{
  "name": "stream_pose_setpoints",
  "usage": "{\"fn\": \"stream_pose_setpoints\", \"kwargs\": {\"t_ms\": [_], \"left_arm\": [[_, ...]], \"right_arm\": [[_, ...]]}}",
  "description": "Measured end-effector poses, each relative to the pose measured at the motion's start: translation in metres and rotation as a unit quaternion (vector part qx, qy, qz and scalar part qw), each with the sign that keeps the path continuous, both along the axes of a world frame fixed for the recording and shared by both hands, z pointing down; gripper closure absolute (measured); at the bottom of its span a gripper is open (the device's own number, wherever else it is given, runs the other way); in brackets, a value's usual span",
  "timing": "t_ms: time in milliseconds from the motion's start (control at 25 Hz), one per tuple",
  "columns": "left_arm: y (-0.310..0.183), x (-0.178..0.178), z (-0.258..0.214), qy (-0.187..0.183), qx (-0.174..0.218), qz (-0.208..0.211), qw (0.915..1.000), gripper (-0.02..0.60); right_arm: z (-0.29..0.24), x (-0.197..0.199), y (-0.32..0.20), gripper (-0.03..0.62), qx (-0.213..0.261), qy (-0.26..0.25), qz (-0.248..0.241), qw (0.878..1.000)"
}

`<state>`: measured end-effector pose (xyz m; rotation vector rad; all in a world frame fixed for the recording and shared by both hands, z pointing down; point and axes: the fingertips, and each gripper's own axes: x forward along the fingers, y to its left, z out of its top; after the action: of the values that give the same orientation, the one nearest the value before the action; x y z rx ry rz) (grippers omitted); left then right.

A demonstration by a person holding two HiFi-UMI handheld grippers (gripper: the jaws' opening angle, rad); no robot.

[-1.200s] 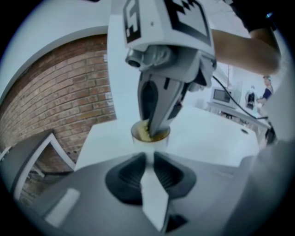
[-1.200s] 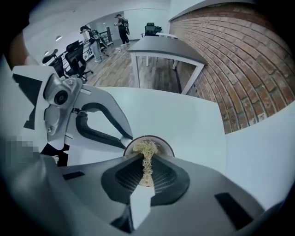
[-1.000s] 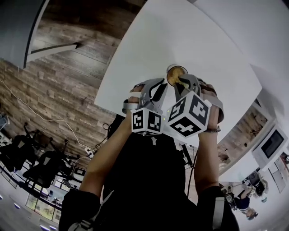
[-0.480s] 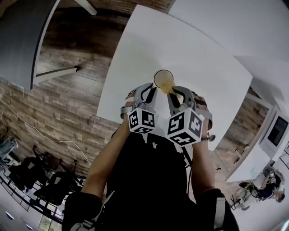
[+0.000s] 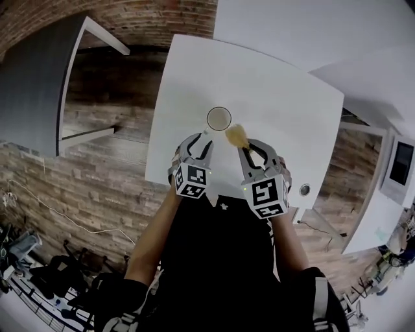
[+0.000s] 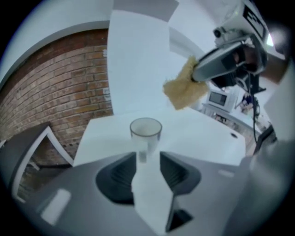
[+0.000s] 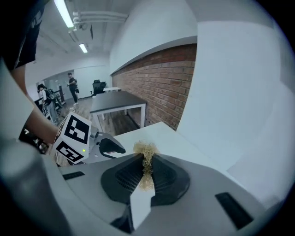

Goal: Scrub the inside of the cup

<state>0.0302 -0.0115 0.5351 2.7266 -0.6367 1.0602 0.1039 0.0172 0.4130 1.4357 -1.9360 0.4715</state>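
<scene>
A clear plastic cup point(image 5: 219, 118) stands upright on the white table point(image 5: 279, 104). My left gripper point(image 5: 200, 138) sits just behind it with its jaws opening. In the left gripper view the cup point(image 6: 145, 136) rises just beyond the fingertips, and the pads do not press it. My right gripper point(image 5: 244, 146) is shut on a yellow scrub sponge point(image 5: 235, 135), held in the air to the right of the cup and outside it. The sponge point(image 7: 146, 162) is pinched between the right pads. The left gripper view shows the sponge point(image 6: 183, 89) hanging above and right of the cup.
The white table's near edge point(image 5: 162, 178) lies right under both grippers, with wood floor point(image 5: 104, 162) beyond it. A dark grey table point(image 5: 39, 84) stands at left by a brick wall point(image 5: 130, 13). A small round fitting point(image 5: 304, 190) sits in the table's right corner. People point(image 7: 71, 85) stand far off.
The cup was held up with the sponge inside it. Now it stands on the table, the left jaws have let go and drawn back, and the right gripper has lifted the sponge out.
</scene>
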Motion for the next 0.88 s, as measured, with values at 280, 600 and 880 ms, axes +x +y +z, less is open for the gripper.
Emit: {"fn": "stream_pose_setpoints", "kwargs": {"t_ms": [280, 600, 880], "left_arm": [[0.000, -0.013, -0.050, 0.037, 0.005, -0.046, 0.9983, 0.433], [-0.015, -0.023, -0.184, 0.183, 0.136, -0.100, 0.9684, 0.577], [0.003, -0.030, -0.248, 0.265, 0.165, -0.107, 0.9439, 0.577]], "right_arm": [[-0.044, 0.007, 0.018, 0.563, 0.096, -0.100, 0.073, 0.988], [-0.100, 0.014, 0.031, 0.563, 0.211, -0.169, 0.135, 0.953], [-0.130, 0.017, 0.051, 0.563, 0.272, -0.197, 0.175, 0.925]]}}
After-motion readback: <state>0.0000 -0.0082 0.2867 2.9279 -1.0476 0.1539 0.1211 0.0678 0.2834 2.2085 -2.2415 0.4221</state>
